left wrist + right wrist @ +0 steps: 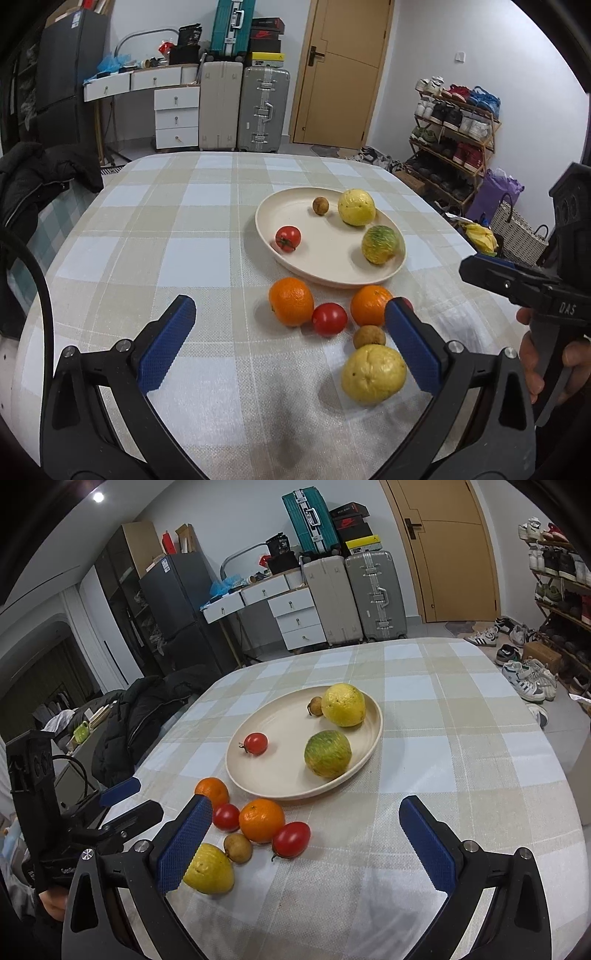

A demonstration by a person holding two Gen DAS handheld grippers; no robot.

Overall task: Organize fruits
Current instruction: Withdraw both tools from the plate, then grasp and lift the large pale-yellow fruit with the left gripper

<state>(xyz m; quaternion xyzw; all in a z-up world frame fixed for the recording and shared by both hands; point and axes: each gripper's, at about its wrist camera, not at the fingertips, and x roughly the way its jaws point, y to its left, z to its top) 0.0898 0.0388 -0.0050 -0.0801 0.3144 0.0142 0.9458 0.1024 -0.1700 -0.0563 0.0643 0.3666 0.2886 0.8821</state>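
Note:
A cream plate (317, 258) (284, 775) holds a small tomato (288, 238), a brown round fruit (320, 205), a yellow fruit (356, 206) and a green-yellow fruit (380, 244). In front of it on the checked cloth lie two oranges (291, 301) (370, 304), two tomatoes (226, 816) (291, 839), a brown fruit (368, 336) and a yellow fruit (373, 373). My left gripper (290, 304) hovers open over this loose group, holding nothing. My right gripper (306, 802) is open and empty above the cloth, just right of the group and short of the plate.
The table (461, 746) has rounded edges. A dark jacket (40, 173) lies on a chair at its left. Beyond it stand suitcases (262, 107), white drawers (176, 118) and a shoe rack (454, 125).

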